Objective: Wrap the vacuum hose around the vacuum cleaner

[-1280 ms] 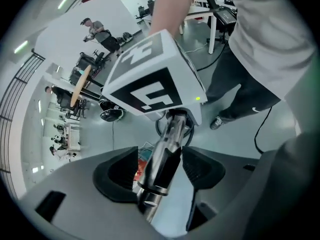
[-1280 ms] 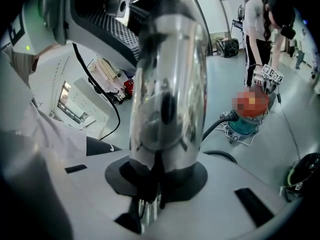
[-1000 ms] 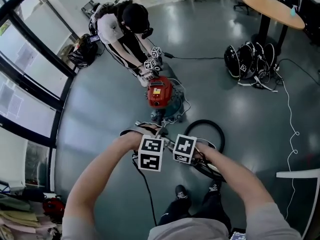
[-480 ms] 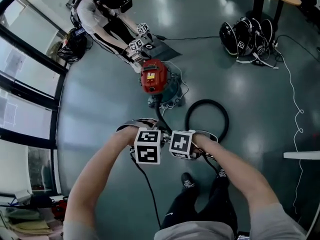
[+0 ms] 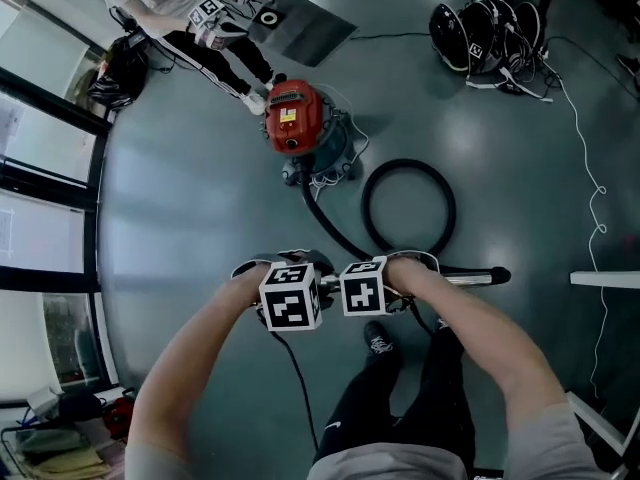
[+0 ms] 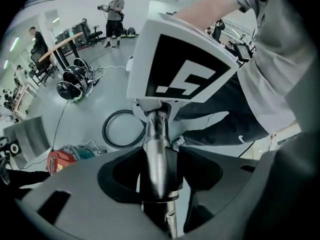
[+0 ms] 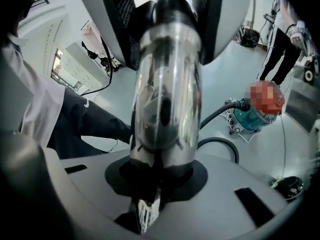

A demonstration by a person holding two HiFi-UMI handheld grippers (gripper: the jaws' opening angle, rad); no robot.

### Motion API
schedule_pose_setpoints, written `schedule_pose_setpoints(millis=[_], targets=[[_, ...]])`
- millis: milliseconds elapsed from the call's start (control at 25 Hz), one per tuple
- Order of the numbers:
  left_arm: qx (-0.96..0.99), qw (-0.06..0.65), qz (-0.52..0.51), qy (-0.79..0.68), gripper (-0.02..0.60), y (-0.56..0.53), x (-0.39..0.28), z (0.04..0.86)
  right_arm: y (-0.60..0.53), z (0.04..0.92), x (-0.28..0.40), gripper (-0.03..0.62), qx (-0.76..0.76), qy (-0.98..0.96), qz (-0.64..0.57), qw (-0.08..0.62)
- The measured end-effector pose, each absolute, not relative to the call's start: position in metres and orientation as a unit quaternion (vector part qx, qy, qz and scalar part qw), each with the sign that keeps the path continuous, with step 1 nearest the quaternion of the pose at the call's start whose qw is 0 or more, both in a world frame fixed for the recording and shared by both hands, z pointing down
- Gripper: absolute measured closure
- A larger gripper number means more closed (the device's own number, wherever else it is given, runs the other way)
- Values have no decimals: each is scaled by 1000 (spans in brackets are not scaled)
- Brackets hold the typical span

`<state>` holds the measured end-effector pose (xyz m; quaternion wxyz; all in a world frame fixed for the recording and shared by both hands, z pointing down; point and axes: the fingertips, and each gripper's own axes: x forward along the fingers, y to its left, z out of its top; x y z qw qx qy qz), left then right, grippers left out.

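We see a red vacuum (image 5: 292, 118) with a teal base, upright on the floor (image 5: 200, 188). Its black hose (image 5: 405, 162) leaves the front, curls into one loop beside it, not wrapped, and ends in a chrome wand (image 5: 470, 278), roughly level, black-tipped.

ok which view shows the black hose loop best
The head view: the hose shows from the vacuum cleaner round its full loop on the floor. The left gripper view shows only part of the loop behind the metal tube; the right gripper view shows a short arc and the stretch by the vacuum cleaner.
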<state>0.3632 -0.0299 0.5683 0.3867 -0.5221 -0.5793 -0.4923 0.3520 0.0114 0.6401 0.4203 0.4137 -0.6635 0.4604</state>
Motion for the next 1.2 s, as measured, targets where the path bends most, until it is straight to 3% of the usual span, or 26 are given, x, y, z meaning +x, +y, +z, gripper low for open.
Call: schedule_pose_setpoints(millis=[240,640,840,1000,1200], targets=[[-556,379,-477,-565,350,-33,356,612,7,680,346,516,401,-676,450,424],[-622,281,-507,-527,357,-49,362,658,-22,714,378,512,470,-682,341,444],[-638,251,-518,-511,359,-51,370,672,-24,723,410,322,516,-650,288,478],[-646,233,-528,-500,359,-49,378,680,-17,722,423,303,527,-643,262,490],[-662,208,-542,-475,364,-52,391,691,-3,706,444,303,561,-636,269,457]])
